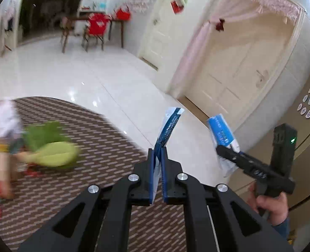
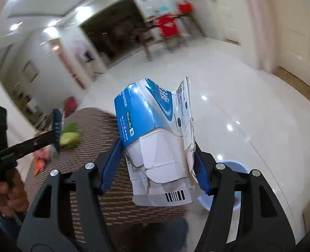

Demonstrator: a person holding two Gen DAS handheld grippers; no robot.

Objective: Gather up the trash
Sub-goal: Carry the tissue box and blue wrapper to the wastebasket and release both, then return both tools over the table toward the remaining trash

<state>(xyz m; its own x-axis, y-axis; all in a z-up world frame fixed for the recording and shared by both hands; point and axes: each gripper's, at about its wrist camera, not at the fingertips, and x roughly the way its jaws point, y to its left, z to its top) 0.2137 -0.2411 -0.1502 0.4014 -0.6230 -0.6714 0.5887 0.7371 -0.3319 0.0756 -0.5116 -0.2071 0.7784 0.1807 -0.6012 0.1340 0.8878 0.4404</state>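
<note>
Two grippers each grip trash above the round patterned table (image 1: 104, 147). Nearly closed, the left gripper (image 1: 157, 153) pinches a thin blue-and-white card strip (image 1: 169, 126); the right gripper (image 2: 158, 147), about half open, clamps a flattened blue-and-white carton (image 2: 155, 130).

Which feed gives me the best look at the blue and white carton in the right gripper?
The right wrist view: the carton fills the frame between the right gripper fingers, torn flaps and barcode showing. The left wrist view shows it small and side-on.
</note>
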